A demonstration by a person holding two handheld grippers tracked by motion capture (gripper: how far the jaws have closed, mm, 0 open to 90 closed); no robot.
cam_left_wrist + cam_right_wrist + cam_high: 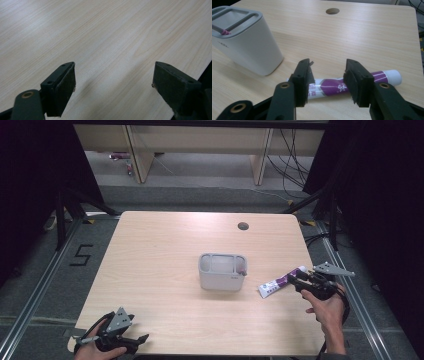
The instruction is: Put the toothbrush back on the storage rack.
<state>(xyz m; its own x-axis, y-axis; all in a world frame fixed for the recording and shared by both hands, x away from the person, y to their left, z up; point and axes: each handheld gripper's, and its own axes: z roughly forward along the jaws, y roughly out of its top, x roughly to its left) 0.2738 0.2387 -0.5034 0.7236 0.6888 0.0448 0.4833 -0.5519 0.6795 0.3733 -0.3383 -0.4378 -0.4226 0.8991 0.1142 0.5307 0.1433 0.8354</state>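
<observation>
A white and purple tube (276, 284) lies on the wooden table (165, 250) at the right, its cap pointing right. My right gripper (296, 278) hovers at the tube's cap end. In the right gripper view the tube (329, 87) runs crosswise just beyond the gripper (328, 75), whose jaws stand apart without pressing on it. To the left stands a white holder (222, 281) with a grey divided top. My left gripper (137, 342) rests open at the table's front left corner, with bare wood between its jaws (113, 85).
A pink tip (225, 32) pokes out of the holder (249, 50) at one corner. A round cable hole (243, 226) sits near the table's far edge. The table's right edge lies close behind my right hand (327, 312).
</observation>
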